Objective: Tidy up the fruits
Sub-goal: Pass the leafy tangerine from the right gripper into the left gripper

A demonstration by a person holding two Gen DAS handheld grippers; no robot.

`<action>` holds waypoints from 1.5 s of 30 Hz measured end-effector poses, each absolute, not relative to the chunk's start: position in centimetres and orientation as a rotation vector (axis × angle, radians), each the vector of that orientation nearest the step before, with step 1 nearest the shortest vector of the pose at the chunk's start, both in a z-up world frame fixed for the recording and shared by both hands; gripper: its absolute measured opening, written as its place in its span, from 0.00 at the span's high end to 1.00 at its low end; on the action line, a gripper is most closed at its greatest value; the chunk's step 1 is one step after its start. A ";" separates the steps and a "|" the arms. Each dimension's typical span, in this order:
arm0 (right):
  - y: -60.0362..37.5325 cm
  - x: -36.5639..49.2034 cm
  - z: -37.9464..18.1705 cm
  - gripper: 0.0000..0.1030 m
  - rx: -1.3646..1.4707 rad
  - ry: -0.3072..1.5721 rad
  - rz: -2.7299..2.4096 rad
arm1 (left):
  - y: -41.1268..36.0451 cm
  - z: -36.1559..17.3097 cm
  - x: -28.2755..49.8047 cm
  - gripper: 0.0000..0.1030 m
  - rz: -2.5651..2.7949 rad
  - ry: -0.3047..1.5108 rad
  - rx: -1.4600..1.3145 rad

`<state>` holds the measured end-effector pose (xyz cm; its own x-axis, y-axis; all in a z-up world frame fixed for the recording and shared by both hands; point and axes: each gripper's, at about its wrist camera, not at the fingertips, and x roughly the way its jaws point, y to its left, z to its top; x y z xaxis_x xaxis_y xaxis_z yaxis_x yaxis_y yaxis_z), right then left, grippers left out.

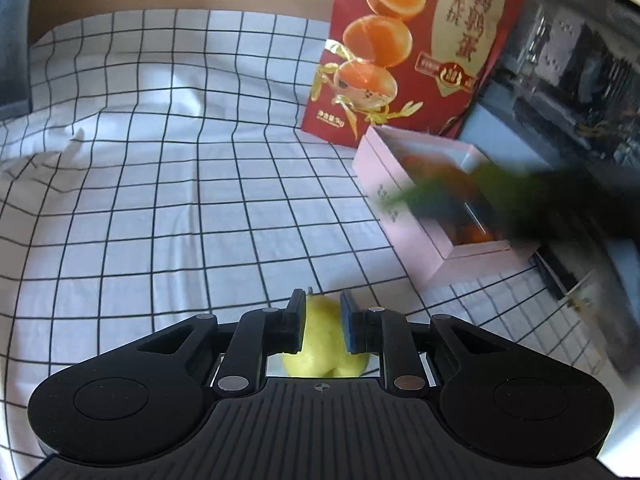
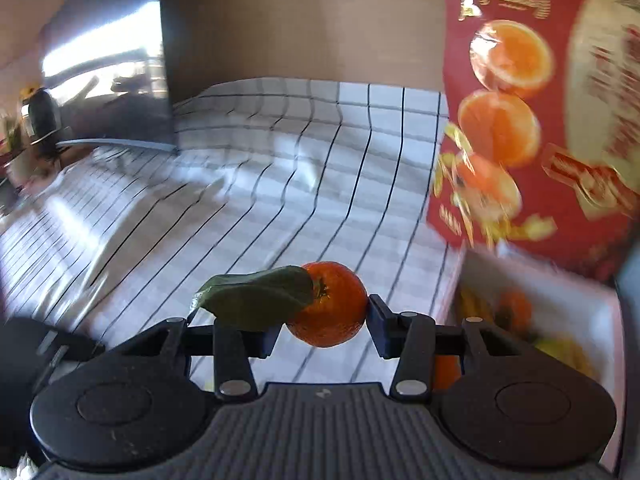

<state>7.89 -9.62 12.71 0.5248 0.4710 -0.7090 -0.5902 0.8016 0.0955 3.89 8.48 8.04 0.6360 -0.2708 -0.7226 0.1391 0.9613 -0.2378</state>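
Observation:
My left gripper [image 1: 322, 316] is shut on a yellow-green pear [image 1: 322, 340], held low over the checked cloth. My right gripper [image 2: 324, 316] is shut on an orange tangerine [image 2: 330, 306] with a green leaf [image 2: 256, 298], held above the cloth just left of the pink box [image 2: 540, 280]. In the left wrist view the pink box [image 1: 404, 208] stands at the right with orange fruit [image 1: 468, 232] inside. The right gripper shows there only as a dark blur with the leaf [image 1: 500, 184] over the box. In the right wrist view the box holds orange and yellow fruit [image 2: 516, 312].
A tall red carton [image 1: 404, 44] printed with oranges stands behind the pink box; it also shows in the right wrist view [image 2: 540, 120]. The white checked cloth [image 1: 180, 184] covers the table. Dark shelving [image 1: 580, 80] is at the right, a brown wall behind.

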 end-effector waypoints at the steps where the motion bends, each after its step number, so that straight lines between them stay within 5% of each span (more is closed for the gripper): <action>1: -10.5 6.3 12.2 0.56 -0.150 0.814 0.644 | 7.9 7.9 4.2 0.79 -0.216 0.864 -0.145; 17: -16.5 1.8 3.7 0.56 -0.108 0.908 0.490 | 5.0 8.6 3.7 0.73 -0.154 0.940 -0.019; 28: -15.6 1.2 2.9 0.47 -0.164 0.876 0.502 | 6.4 7.6 1.2 0.43 -0.205 1.040 -0.133; 39: -17.5 -0.7 5.2 0.40 -0.099 0.842 0.552 | 6.0 5.9 0.8 0.51 -0.194 1.092 -0.086; 45: -18.8 -0.7 5.7 0.34 -0.108 0.828 0.503 | 4.3 9.3 -0.4 0.51 -0.345 0.962 -0.018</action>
